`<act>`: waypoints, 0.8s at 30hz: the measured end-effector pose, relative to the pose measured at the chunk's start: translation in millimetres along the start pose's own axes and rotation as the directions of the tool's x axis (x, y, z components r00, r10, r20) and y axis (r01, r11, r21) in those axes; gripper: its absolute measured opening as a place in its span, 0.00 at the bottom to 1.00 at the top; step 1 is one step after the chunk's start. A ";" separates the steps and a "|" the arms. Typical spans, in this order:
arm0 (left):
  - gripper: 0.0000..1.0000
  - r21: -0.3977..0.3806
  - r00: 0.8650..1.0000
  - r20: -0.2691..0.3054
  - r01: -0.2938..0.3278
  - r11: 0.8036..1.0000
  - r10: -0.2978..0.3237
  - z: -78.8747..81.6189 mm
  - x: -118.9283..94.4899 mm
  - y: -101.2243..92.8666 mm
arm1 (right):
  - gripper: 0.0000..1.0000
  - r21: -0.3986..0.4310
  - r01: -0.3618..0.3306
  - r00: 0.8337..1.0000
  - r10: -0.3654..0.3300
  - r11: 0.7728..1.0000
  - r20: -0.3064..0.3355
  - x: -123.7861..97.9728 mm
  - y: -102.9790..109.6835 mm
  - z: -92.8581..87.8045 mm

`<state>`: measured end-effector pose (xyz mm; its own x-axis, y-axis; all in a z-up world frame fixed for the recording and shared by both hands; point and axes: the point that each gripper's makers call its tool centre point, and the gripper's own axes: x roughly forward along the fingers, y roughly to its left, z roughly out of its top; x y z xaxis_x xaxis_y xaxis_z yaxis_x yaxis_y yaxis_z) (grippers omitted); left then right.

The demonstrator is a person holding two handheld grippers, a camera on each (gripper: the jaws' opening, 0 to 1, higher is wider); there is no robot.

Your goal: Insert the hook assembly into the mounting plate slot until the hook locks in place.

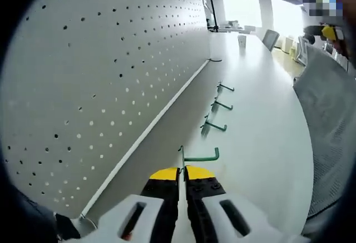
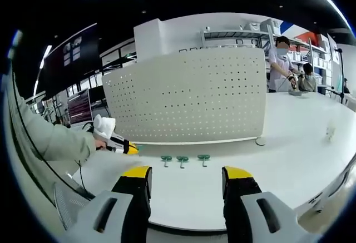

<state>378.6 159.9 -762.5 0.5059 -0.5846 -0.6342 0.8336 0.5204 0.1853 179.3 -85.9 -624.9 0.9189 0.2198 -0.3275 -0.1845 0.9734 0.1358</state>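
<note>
Left gripper [image 1: 182, 172] clamped on green hook [image 1: 200, 157] near pegboard [image 1: 105, 70] base, right gripper [image 2: 186, 179] spread wide above table edge [image 2: 183, 223]

Bright window glare, fisheye-warped edges

Your left gripper [image 1: 182, 177] has its jaws closed on a green hook [image 1: 200, 157], and they hide its lower end. Ahead of your right gripper's [image 2: 186, 179] jaws, three green hooks [image 2: 182, 159] on the table [image 2: 289, 143] look too small to tell their shape.
</note>
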 end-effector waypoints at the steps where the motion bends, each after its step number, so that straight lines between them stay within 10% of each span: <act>1: 0.03 -0.001 1.000 0.019 -0.021 1.000 0.021 3.7 -5.6 1.6 | 0.49 -0.002 -0.009 1.000 0.009 1.000 0.005 0.4 0.8 1.4; 24: 0.03 -0.125 0.961 0.211 -0.154 0.980 0.178 47.3 -64.5 -26.6 | 0.45 -0.038 -0.172 0.983 0.174 0.984 0.057 19.6 24.5 25.5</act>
<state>334.4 154.3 -691.0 0.6813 -0.6007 -0.4182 0.7115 0.6778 0.1856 201.7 -59.4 -604.1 0.8909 0.3823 -0.2453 -0.3534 0.9227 0.1543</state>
